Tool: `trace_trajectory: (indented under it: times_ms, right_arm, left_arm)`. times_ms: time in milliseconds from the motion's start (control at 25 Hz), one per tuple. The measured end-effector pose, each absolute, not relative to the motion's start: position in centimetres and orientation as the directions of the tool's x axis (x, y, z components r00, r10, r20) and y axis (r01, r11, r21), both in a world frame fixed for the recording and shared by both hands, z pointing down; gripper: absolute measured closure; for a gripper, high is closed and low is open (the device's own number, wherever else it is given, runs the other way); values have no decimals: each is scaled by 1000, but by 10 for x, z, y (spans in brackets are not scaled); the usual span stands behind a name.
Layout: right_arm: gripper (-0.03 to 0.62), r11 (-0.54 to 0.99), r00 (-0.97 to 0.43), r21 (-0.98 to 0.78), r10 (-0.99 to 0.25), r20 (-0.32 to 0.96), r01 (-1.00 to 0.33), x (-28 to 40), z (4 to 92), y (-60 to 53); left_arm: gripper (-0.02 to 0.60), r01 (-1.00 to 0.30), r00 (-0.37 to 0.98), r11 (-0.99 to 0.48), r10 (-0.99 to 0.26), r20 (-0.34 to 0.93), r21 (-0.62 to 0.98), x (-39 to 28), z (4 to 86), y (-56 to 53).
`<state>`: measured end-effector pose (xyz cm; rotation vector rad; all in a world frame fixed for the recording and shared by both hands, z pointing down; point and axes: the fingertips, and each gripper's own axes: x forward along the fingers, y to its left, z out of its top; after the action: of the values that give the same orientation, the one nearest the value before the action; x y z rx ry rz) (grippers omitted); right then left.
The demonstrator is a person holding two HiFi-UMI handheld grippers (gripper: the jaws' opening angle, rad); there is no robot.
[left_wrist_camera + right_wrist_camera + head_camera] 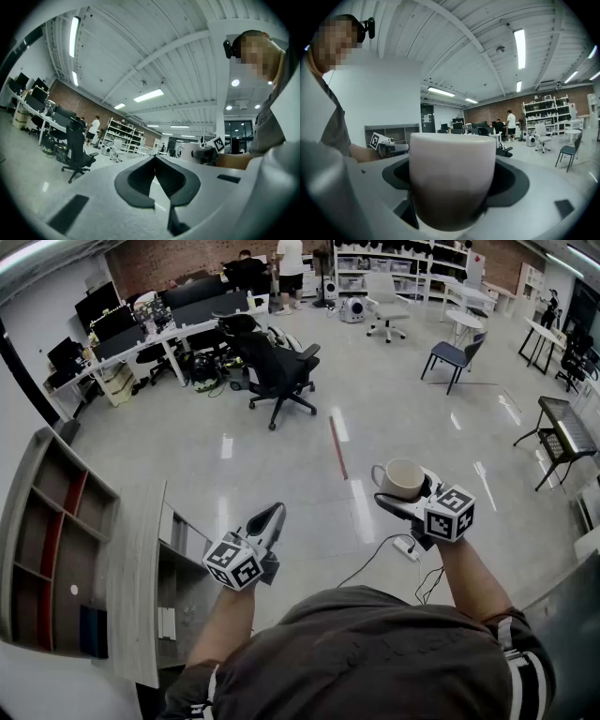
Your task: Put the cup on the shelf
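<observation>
The cup (403,478) sits between the jaws of the right tool (405,495), the left tool (270,514) is to its left, the shelf (56,540) stands further left, and a chair (277,367) stands on the floor (394,399) ahead, before a counter (159,334).

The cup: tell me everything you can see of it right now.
The cup is a plain off-white mug, ceramic-looking, with one loop handle facing the person's left. It appears empty, stands upright, and is clamped between the jaws of the right gripper, held in the air above the floor, away from the shelf.
</observation>
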<state>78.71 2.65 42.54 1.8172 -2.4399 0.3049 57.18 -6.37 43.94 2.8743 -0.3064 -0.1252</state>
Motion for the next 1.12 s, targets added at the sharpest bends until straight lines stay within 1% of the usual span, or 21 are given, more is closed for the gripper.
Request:
trace_trajectory:
  times_ms: [640,960,1120]
  right_arm:
    - [152,292,-310,-119,-936,168,-949,802,422,34]
    - [153,325,-341,-118,-927,155,-938,817,424,50]
    - [152,369,-384,-121,-911,150,-922,821,432,53]
  left_arm:
    - [577,-212,972,-946,-231,-48,244,589,436,-53]
    - [577,-262,961,-934,-274,-17,243,602,434,-29]
    - [577,-303,950,-919,-311,10,252,607,438,-15]
